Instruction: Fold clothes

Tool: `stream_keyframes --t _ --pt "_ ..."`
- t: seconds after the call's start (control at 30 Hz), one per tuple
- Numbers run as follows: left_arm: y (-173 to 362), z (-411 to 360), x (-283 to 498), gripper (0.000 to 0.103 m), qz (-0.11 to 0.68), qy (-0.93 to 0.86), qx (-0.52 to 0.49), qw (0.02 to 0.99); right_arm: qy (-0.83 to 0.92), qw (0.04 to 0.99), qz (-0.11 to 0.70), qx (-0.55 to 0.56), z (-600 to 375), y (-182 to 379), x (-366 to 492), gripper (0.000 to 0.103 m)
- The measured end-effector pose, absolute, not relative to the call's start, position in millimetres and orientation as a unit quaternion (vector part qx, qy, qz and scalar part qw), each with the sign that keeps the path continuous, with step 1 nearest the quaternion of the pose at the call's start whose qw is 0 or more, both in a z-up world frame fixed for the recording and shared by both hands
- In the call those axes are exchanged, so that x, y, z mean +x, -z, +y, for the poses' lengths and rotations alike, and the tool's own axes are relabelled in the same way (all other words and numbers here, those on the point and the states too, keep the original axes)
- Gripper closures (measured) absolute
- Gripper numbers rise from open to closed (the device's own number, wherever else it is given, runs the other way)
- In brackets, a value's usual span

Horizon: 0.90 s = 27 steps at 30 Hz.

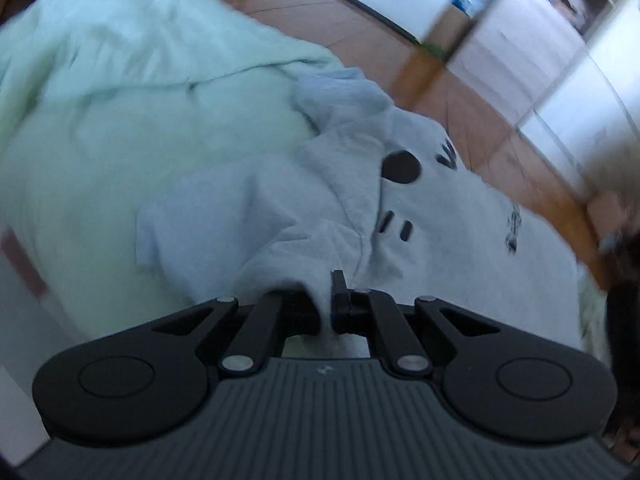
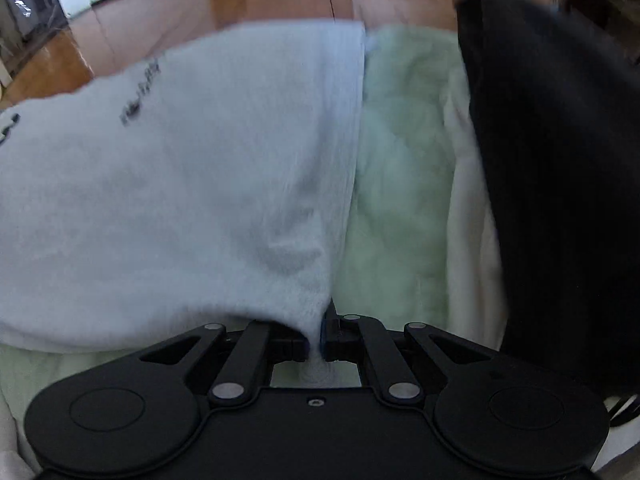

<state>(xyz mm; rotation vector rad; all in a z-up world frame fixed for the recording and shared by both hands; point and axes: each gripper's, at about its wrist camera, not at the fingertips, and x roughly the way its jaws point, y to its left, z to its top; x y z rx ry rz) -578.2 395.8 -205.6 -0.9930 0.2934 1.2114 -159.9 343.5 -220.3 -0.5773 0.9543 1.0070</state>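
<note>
A light grey sweatshirt (image 1: 420, 216) with black printed marks lies crumpled on a pale green blanket (image 1: 120, 120). My left gripper (image 1: 326, 312) is shut on a bunched fold of the sweatshirt near its upper part. In the right wrist view the same sweatshirt (image 2: 180, 184) spreads to the left, ribbed hem on its right side. My right gripper (image 2: 316, 344) is shut on a corner of the hem. Both views are blurred by motion.
The pale green blanket (image 2: 396, 184) covers the bed. A black garment (image 2: 560, 184) lies on the right of it, over a cream cloth (image 2: 468, 240). Wooden floor (image 1: 360, 16) and white cabinets (image 1: 560, 80) lie beyond the bed edge.
</note>
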Motion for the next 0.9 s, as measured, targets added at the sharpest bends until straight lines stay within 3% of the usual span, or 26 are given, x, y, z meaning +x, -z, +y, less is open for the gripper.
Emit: stream_keyframes --t 0.17,0.27,0.47,0.67,0.9 --pt "163.7 389.4 -583.4 0.099 0.082 -0.566 -0.429 0.699 -0.515 0.726 0.385 -0.245 336.0 174.0 -164.2 0.099" --pt "153.0 378.2 -584.5 0.098 0.13 -0.582 -0.409 0.691 -0.536 0.708 0.378 -0.262 313.2 161.0 -179.1 0.099" --pt "193.5 378.4 -570.8 0.098 0.256 -0.599 -0.46 0.603 -0.489 0.683 0.42 -0.343 310.6 210.4 -187.6 0.094" --pt "169.9 378.2 -581.0 0.094 0.223 -0.612 -0.461 0.603 -0.468 0.699 0.441 -0.311 300.5 204.9 -167.9 0.082" --pt "166.3 381.0 -588.3 0.091 0.208 -0.61 -0.468 0.605 -0.456 0.714 0.45 -0.282 292.4 198.8 -143.9 0.075"
